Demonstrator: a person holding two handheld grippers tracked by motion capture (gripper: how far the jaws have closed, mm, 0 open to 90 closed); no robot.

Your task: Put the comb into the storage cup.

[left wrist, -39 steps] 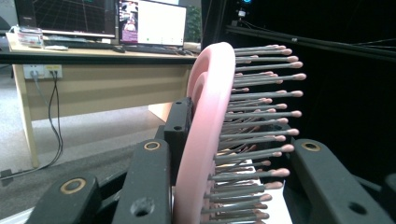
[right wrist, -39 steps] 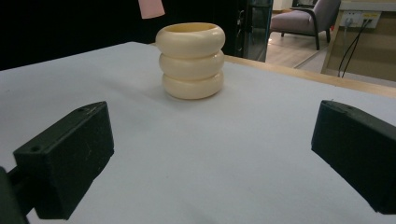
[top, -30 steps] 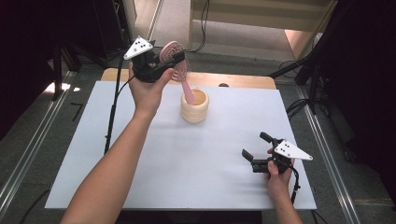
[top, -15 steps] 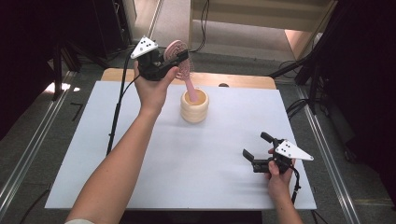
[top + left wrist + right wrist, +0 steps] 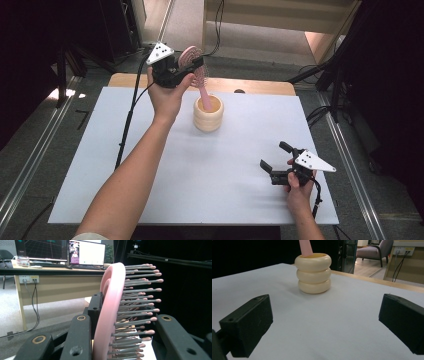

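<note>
Pink hairbrush (image 5: pixel 196 67) stands handle-down in the cream ringed holder (image 5: pixel 208 114) near the table's (image 5: pixel 100 165) far edge, its head clenched in the left gripper (image 5: pixel 187 70); the right gripper (image 5: pixel 276 159) rests released near the right edge. Left gripper view: fingers (image 5: pixel 77 340) clamp the brush head (image 5: pixel 110 315). Right gripper view: the holder (image 5: pixel 314 273) stands upright. Best lower straight, then release.

Left arm stretched forward, right hand held low and near.
The left gripper (image 5: pixel 192 70) is raised at the far side, jaws clamped tight; the right gripper (image 5: pixel 274 157) sits low with jaws spread wide, gripping nothing.
</note>
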